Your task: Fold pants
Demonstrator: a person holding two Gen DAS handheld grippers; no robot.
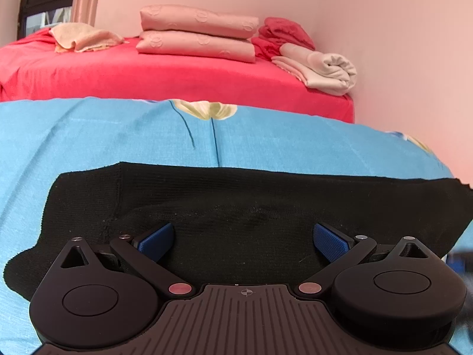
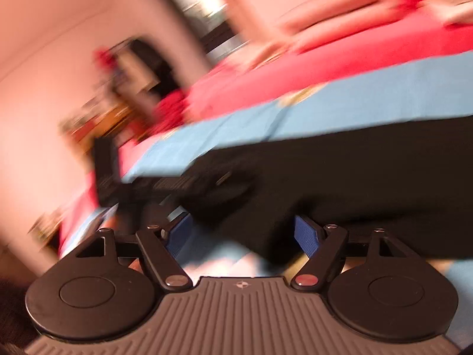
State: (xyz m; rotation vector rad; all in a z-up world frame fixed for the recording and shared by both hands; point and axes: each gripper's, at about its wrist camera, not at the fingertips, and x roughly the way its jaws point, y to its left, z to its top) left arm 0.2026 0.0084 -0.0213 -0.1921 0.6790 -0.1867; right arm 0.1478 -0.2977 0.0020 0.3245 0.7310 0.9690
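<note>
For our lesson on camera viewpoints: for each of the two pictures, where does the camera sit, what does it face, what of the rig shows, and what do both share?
Left wrist: on the left gripper, facing the black pants, blue sheet and pink folded bedding; open fingers show.
Right wrist: on the right gripper, tilted, motion-blurred, facing the pants' edge; open fingers show.
Shared: pants, blue sheet, red bed.

The pants [image 1: 251,207] are black, of a fine ribbed knit, and lie flat on a blue flowered sheet [image 1: 118,136]. In the left wrist view they form a wide band across the sheet, their far edge straight, with a seam running down near their left end and a soft fold ridge across the middle. In the blurred right wrist view the pants [image 2: 369,171] spread dark towards the sheet's right edge.
</note>
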